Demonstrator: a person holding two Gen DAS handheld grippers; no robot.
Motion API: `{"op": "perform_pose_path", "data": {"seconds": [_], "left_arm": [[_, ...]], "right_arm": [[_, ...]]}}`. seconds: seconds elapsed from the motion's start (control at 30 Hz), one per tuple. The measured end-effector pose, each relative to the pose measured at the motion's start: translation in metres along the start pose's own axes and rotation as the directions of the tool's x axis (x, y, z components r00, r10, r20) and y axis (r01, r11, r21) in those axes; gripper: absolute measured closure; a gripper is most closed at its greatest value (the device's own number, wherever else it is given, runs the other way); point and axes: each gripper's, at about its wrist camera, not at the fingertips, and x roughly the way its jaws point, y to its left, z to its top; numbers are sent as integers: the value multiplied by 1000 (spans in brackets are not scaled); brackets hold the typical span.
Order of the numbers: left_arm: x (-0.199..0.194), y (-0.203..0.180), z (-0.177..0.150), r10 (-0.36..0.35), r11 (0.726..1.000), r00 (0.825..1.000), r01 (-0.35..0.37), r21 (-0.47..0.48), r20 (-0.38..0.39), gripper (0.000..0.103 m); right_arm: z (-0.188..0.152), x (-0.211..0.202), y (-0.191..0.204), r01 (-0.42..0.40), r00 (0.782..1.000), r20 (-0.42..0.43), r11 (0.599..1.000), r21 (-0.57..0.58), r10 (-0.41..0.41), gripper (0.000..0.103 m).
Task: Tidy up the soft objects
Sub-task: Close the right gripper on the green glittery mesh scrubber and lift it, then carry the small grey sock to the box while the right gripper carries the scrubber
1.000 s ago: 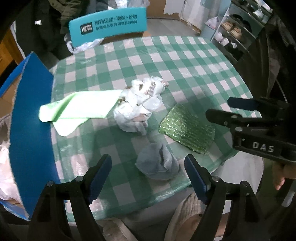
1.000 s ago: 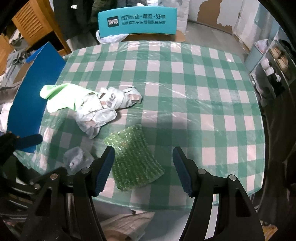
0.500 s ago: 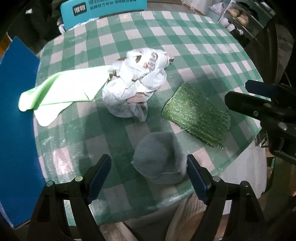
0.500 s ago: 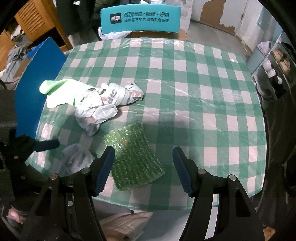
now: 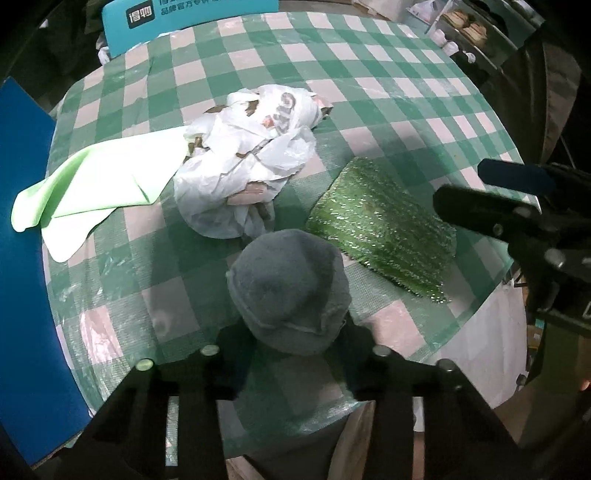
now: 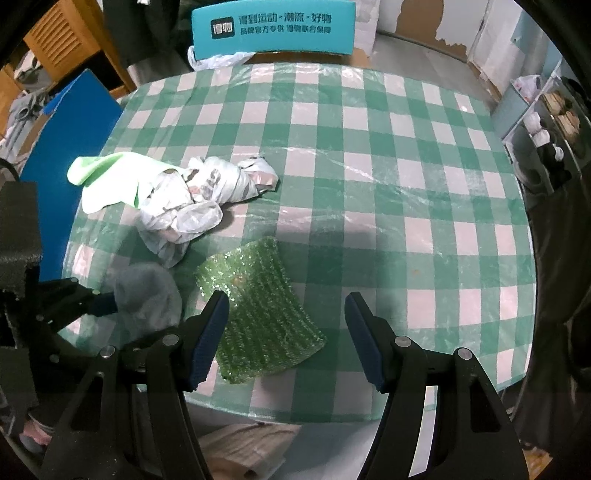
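Note:
A grey soft cloth ball (image 5: 290,291) sits near the table's front edge; my left gripper (image 5: 291,354) has closed on its near side, its fingertips hidden under the cloth. It also shows in the right wrist view (image 6: 146,295). A sparkly green scrub cloth (image 5: 380,229) lies to its right, also in the right wrist view (image 6: 258,314). A crumpled white plastic bag (image 5: 247,166) and a light green cloth (image 5: 92,184) lie beyond. My right gripper (image 6: 286,332) is open and empty, hovering over the near end of the scrub cloth.
The round table has a green-and-white checked cover (image 6: 369,166). A blue board (image 5: 22,221) stands along its left side. A teal chair back (image 6: 273,27) is at the far side. Shelves with shoes (image 6: 554,122) stand on the right.
My left gripper has moved forward and down onto the grey cloth ball and closed on it. My right gripper has stayed open over the scrub cloth.

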Motion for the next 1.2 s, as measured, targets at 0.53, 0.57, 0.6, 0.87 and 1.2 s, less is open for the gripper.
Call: {"op": "perform_pose_path", "data": {"seconds": [0.53,0.57,0.6,0.87,1.2], "left_arm": [[-11,47,-7,35,997,999,-35,-69,-3,30],[-11,47,-7,35,997,999,-35,-65,-5,25],[-11,47,-6,35,998,999,-36,-59,-8,22],[-2,43,11,50,997,999,-51,-59,-14,22],[-1,47,24,42,998,999,-42,-48,17,60]], "right_arm": [[0,43,25,-65,995,-83,997,-50,61,33],[-1,45,26,-61,995,-86,997,-54,57,33],[-1,47,27,-57,995,-90,997,-58,51,33],[-2,58,28,-46,996,-82,997,-63,41,32],[-7,57,30,14,998,-59,997,-81,-19,83]]}}
